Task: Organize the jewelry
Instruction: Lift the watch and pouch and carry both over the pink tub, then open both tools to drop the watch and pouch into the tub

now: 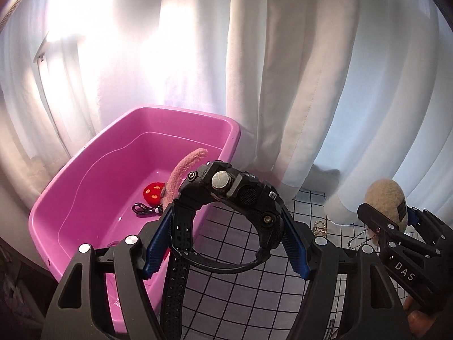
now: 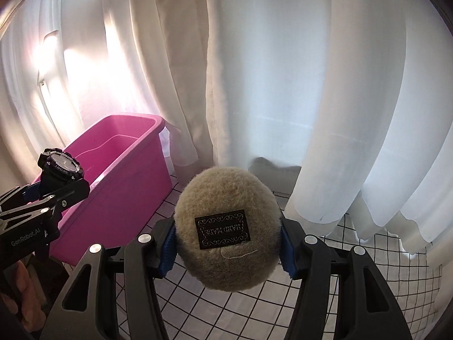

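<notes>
**Two grippers, each gripping an item beside a pink tub**

The left gripper (image 1: 226,240) clamps a black watch (image 1: 230,195) between half-closed jaws, strap looping crosswise, face turned away. Only the right view shows its dial. The right gripper (image 2: 226,245) squeezes a fluffy beige pompom (image 2: 226,223). Beyond, the pink tub (image 1: 70,187) holds a red charm (image 1: 153,192), possibly a keyring.

The right gripper (image 1: 396,226) reads "DAS", the left gripper (image 2: 42,195) "GenRobot.AI", the watch (image 2: 61,167) "SPORT".

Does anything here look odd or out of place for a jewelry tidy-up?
Mildly. The right gripper grips a fluffy beige pom-pom charm, hardly jewelry. In the pink bin lie a pink fuzzy strip and a red plush charm. The black watch in the left gripper fits better.
</notes>
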Available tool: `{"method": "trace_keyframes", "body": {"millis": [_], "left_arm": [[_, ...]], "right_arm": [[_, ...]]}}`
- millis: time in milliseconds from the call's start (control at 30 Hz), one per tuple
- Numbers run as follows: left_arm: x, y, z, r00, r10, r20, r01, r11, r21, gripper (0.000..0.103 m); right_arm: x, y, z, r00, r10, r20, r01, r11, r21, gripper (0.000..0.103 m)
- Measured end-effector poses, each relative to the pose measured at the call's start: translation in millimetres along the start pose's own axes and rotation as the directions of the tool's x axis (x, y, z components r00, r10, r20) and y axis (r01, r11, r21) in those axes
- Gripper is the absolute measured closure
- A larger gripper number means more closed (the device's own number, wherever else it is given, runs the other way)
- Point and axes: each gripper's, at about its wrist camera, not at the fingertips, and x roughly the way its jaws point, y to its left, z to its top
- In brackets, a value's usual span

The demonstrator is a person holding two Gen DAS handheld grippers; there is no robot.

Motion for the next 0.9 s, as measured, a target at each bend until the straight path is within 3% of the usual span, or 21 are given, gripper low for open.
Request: {"method": "trace_keyframes", "body": {"millis": [167,500,900], "left_arm": [[-5.1,37.2,13.3,0.997,0.074,0.014,-0.073,0.996,-0.052,0.035],[-3.8,114.7,20.0,0.981,0.190,-0.027,-0.192,0.975,-0.113,0.035],[16.4,171.9,14.2,0.972,0.218,-0.087,-0.230,0.960,-0.157,0.035]], "right_arm": [[11.6,40.7,17.1,0.998,0.063,0.000,-0.063,0.997,-0.054,0.047],[41.6,136.6,50.4,0.982,0.186,-0.018,-0.186,0.966,-0.181,0.047],[85.7,214.2,67.4,0.970,0.228,-0.088,-0.244,0.935,-0.258,0.047]]}}
